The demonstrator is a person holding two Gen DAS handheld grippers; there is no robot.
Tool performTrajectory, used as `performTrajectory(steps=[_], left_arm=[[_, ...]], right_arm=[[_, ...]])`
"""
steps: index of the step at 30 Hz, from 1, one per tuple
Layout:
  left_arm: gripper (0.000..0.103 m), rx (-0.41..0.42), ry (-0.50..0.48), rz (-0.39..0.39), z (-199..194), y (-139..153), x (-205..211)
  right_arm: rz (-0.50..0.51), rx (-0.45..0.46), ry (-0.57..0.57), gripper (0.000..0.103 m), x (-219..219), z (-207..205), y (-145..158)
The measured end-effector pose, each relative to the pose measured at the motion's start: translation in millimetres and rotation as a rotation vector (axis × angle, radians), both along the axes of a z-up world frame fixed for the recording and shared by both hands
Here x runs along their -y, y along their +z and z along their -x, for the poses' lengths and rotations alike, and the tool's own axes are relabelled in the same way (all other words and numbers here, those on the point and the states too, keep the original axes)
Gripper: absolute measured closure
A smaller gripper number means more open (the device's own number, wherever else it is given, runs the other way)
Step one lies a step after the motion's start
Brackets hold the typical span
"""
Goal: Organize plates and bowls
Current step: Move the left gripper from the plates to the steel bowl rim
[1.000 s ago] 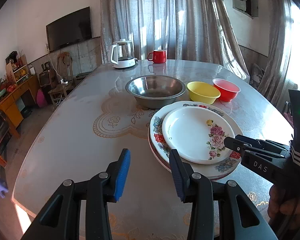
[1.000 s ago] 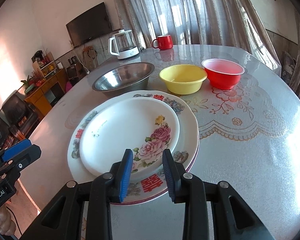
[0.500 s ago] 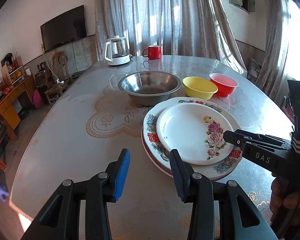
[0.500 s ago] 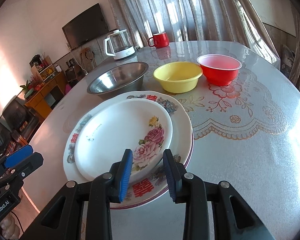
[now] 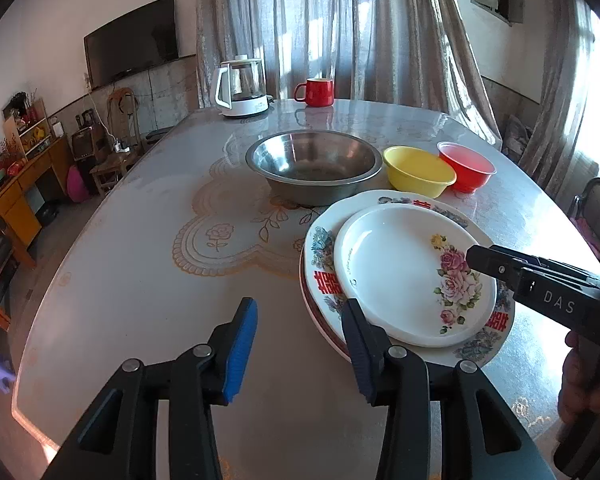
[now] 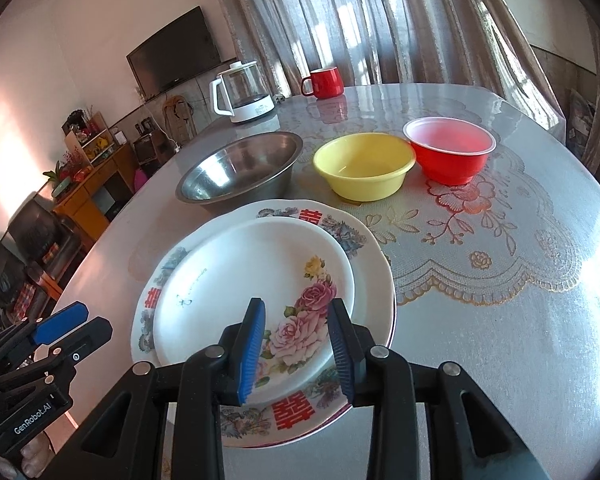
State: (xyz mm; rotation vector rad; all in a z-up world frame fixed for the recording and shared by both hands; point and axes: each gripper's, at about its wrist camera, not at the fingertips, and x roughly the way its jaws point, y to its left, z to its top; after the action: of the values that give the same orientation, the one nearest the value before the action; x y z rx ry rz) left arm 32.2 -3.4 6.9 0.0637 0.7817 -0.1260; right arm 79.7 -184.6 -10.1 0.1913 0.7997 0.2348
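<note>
A white rose plate (image 5: pixel 392 272) (image 6: pixel 240 292) lies on top of a larger floral plate with red characters (image 5: pixel 324 280) (image 6: pixel 292 414). Behind the stack stand a steel bowl (image 5: pixel 312 160) (image 6: pixel 236 168), a yellow bowl (image 5: pixel 418 168) (image 6: pixel 364 164) and a red bowl (image 5: pixel 466 164) (image 6: pixel 448 148). My left gripper (image 5: pixel 298 312) (image 6: pixel 84 320) hovers at the stack's left rim; its jaws are opening a little with nothing between them. My right gripper (image 6: pixel 296 312) (image 5: pixel 474 258) hangs open over the stack's opposite rim, above the roses, holding nothing.
A white kettle (image 5: pixel 242 88) and a red mug (image 5: pixel 318 92) stand at the far end of the lace-covered table (image 5: pixel 160 260). A person's hand (image 5: pixel 580 392) holds the right gripper's handle. The table's near edge runs just below both grippers.
The left gripper has eased forward and slightly down toward the stack's left rim. The right gripper has stayed almost in place. No dish has moved.
</note>
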Motion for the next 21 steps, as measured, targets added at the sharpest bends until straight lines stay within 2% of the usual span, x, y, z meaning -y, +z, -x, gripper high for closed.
performTrajectory(steps=[13,21], left_arm=[[0.054,-0.074,0.085,0.058,-36,-10,-37],[0.054,-0.146,0.131,0.146,-59,-17,-65]], right_arm=[[-0.059,-0.016,0.031,0.07,-5,-27,7],[-0.084,0.002,0.076,0.07,-19,-50,19]])
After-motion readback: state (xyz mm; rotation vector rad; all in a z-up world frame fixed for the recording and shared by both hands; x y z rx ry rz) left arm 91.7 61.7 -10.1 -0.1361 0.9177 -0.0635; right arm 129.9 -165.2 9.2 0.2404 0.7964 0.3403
